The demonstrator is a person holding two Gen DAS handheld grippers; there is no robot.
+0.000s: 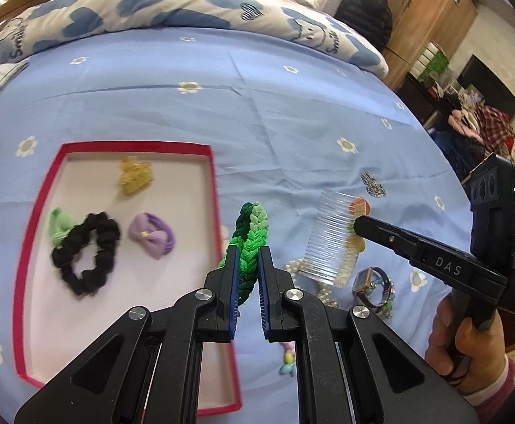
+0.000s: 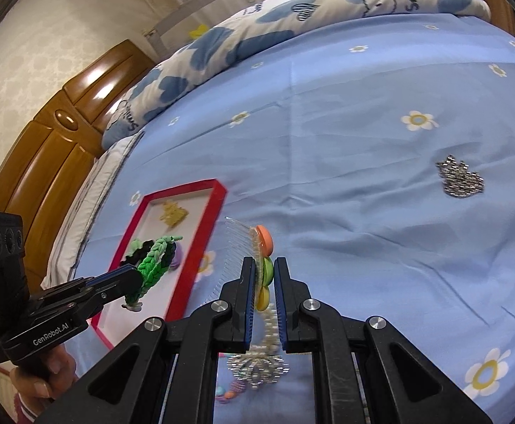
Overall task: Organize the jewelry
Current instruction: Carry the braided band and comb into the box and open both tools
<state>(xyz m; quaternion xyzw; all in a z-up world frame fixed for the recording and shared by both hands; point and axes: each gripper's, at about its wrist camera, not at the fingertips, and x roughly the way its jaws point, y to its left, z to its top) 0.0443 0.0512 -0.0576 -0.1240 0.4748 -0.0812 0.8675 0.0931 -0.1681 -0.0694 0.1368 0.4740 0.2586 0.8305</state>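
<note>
Between our left gripper's [image 1: 247,258] pads, at lower centre of the left view, we pinch a green braid [image 1: 251,236]; it hangs over the bedsheet [image 1: 292,113], just right of the red tray [image 1: 215,190]. At lower centre of the right view our right gripper [image 2: 264,275] is clamped on a clear comb [image 2: 243,258] by its coloured discs, and the teeth stick out to the left.

We judge the comb the riskier hold: we grip only its decorated edge, so a knock against the tray rim could twist it loose. The braid is soft and loops out past the pads, and it could snag the rim or drop outside. With both grippers heading for one tray, they could also bump each other.

At left in the left view, the tray holds a yellow clip [image 1: 135,175], a black scrunchie [image 1: 86,252], a green bow [image 1: 59,226] touching it and a purple bow [image 1: 151,235]. On the sheet, a watch [image 1: 372,284], pearls [image 1: 298,266] and a beaded patch [image 2: 460,176] are not yet put away.
</note>
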